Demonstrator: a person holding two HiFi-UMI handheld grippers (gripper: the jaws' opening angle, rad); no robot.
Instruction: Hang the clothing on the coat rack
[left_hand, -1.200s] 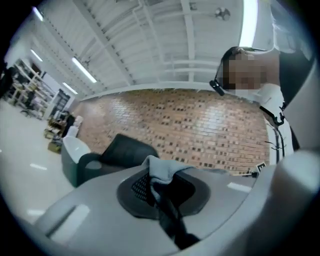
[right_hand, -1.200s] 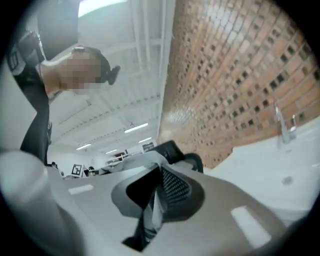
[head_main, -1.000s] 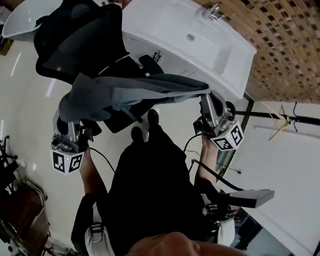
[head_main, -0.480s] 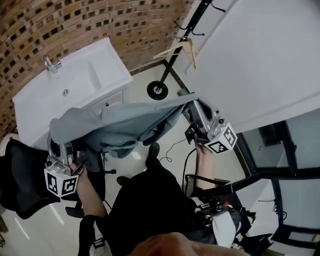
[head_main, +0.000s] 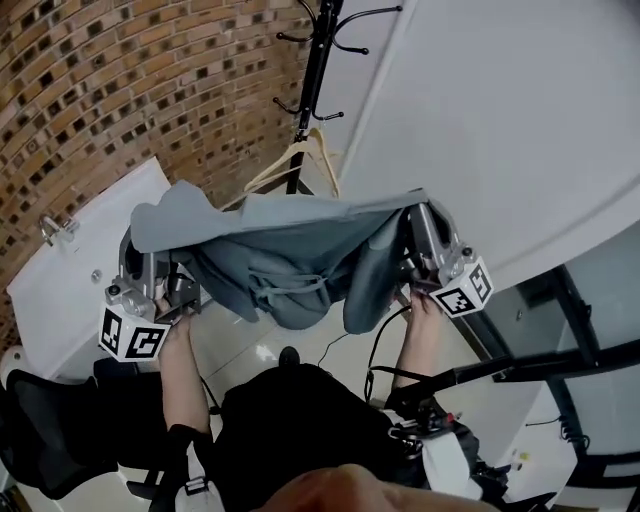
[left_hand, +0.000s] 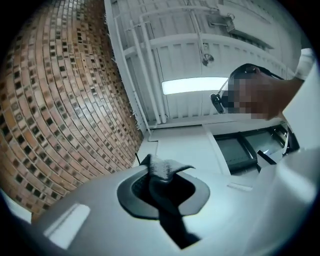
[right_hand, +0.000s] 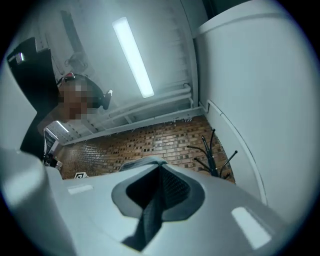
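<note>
A grey garment (head_main: 290, 250) hangs stretched between my two grippers at chest height. My left gripper (head_main: 138, 245) is shut on its left edge, and a tuft of grey cloth (left_hand: 161, 167) sticks out between its jaws. My right gripper (head_main: 422, 218) is shut on the right edge, with a fold of cloth (right_hand: 145, 162) pinched there. The black coat rack (head_main: 315, 60) stands just beyond the garment against the brick wall, its hooks (right_hand: 210, 155) bare. A wooden hanger (head_main: 300, 160) hangs low on the rack, partly hidden behind the garment.
A white sink cabinet (head_main: 70, 270) stands at the left below the brick wall (head_main: 130, 90). A white curved wall panel (head_main: 500, 120) fills the right. A black office chair (head_main: 60, 430) is behind me at lower left. Dark framed glazing (head_main: 580, 330) lies at lower right.
The view has swung round from the sink and chair to the coat rack, now straight ahead and closer. The garment stays stretched between both shut grippers and sits higher.
</note>
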